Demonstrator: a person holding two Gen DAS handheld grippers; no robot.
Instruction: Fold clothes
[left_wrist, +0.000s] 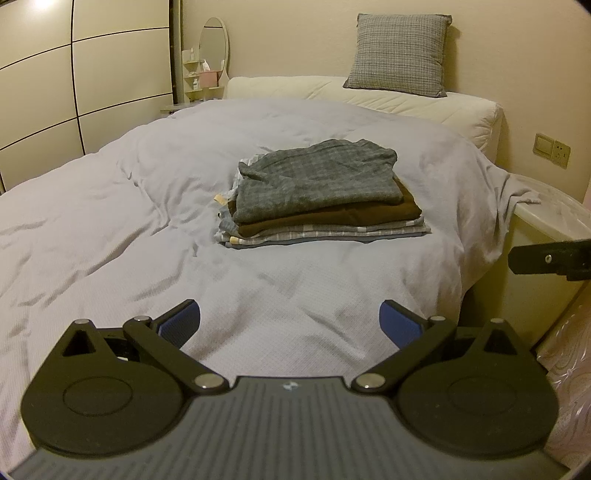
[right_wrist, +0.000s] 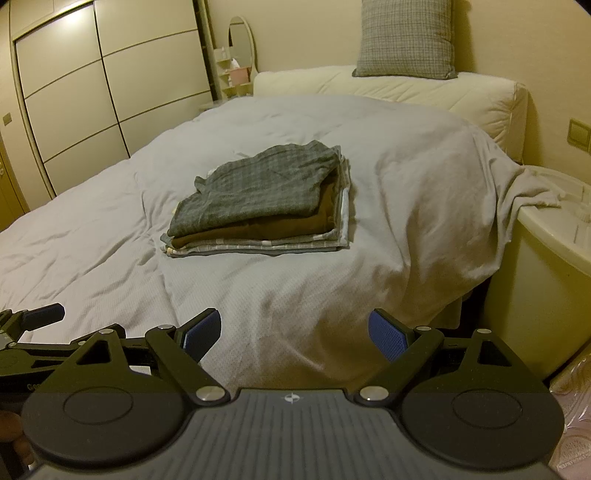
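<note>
While both tools hover over the near end of the bed, the left gripper (left_wrist: 290, 321) has its blue-padded jaws spread wide and empty. A stack of folded clothes (left_wrist: 317, 192), a grey checked garment on top, lies mid-duvet (left_wrist: 110, 221). The right gripper (right_wrist: 294, 334) also gapes, holding nothing.

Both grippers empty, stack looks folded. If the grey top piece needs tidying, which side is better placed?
Marginally the left gripper: the clothes stack sits nearly straight ahead of it. The right gripper sees it off to its left. Both are open and short of the stack, so it's close.
</note>
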